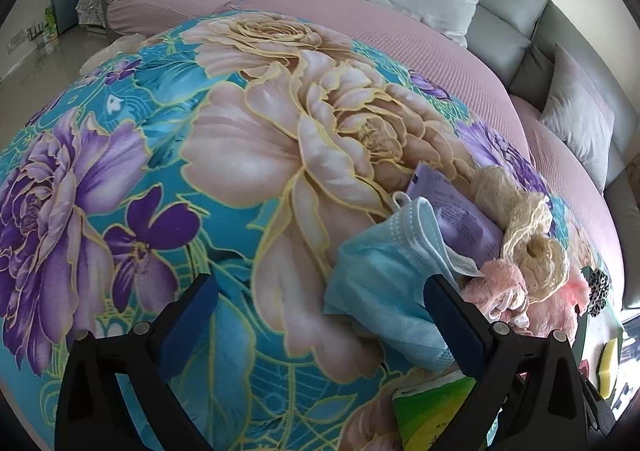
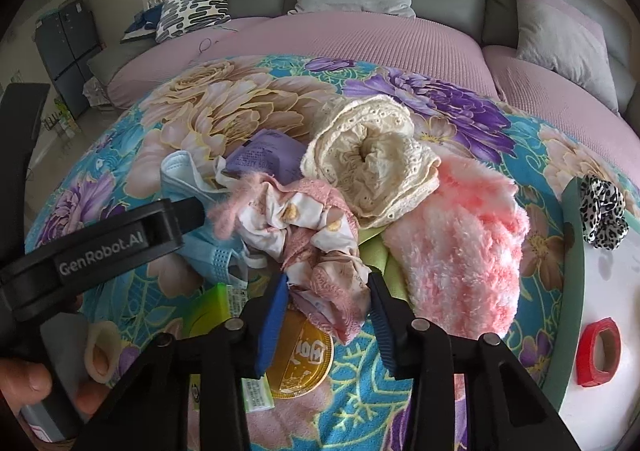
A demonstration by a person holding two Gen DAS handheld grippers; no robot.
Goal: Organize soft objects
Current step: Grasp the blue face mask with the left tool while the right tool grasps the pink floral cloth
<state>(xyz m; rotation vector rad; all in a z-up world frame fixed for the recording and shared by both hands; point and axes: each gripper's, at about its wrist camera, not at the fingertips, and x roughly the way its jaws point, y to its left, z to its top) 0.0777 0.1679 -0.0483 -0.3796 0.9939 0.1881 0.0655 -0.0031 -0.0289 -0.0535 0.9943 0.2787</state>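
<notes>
The left gripper [image 1: 320,315] is seen spread wide over the floral quilt [image 1: 160,179], a blue face mask [image 1: 384,283] against its right finger. The right gripper [image 2: 328,315] is narrowed around the hem of a pink-trimmed printed cloth [image 2: 320,239], the pads close beside it; contact cannot be told. A fluffy pink towel [image 2: 460,251] lies just right.

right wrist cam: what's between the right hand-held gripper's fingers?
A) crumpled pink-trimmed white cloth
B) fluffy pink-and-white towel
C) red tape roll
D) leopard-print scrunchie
A: the crumpled pink-trimmed white cloth hangs down between the blue pads of the right hand-held gripper; whether the pads press it yet is not clear.
</notes>
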